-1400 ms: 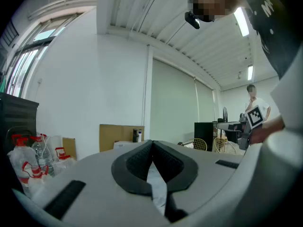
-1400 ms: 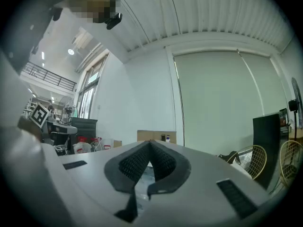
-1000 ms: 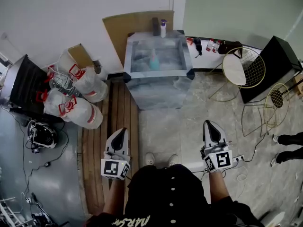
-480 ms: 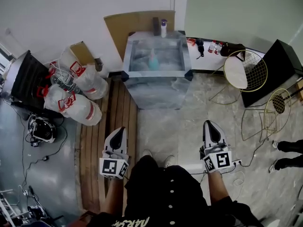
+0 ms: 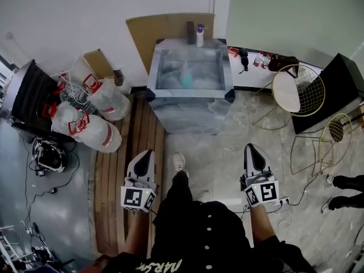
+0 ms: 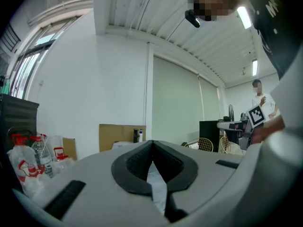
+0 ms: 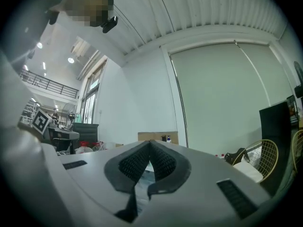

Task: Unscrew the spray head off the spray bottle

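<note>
left claw (image 5: 145, 154) and right claw (image 5: 252, 149) closed, facing the table (image 5: 190, 94).

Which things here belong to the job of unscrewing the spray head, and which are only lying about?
For the job: teal bottle (likely the spray bottle) on the plastic-wrapped table; left gripper, right gripper, both shut, empty.

Lying about: brown cardboard sheet; white pump bottle with purple top; clear plastic bags with red handles; gold wire chairs; black cabinet.
</note>
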Demonstrator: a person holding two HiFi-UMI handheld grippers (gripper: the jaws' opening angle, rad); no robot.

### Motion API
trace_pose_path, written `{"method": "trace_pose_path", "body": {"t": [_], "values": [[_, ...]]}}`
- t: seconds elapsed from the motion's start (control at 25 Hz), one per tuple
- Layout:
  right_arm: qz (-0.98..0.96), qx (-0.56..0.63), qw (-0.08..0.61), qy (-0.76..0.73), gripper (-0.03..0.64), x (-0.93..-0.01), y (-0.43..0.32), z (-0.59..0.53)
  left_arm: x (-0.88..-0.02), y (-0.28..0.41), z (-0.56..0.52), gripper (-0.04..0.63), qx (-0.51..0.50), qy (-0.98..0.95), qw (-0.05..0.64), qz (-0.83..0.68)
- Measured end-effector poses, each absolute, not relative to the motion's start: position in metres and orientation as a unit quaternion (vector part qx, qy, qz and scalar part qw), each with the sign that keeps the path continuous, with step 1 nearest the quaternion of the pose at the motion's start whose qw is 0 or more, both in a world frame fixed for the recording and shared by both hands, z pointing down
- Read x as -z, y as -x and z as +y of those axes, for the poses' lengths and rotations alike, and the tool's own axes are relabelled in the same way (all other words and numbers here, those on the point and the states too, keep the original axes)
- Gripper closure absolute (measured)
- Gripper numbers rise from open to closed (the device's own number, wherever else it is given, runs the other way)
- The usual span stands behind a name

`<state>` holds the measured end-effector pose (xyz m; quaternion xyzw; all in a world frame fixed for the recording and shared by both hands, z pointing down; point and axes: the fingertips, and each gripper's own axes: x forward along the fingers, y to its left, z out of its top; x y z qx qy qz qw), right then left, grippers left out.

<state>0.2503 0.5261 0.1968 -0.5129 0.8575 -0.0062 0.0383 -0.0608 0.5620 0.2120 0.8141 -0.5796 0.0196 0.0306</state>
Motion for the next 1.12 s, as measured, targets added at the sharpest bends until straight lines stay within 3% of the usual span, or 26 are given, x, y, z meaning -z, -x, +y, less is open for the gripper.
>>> {"method": "trace_pose_path", "body": {"t": [1.12], "values": [[0.833, 0.001, 0.013, 0.553, 0.606, -0.190, -0.156, 0.250, -0.218, 0.156, 0.266, 0.571, -0.029, -0.839, 0.037, -0.542]]}}
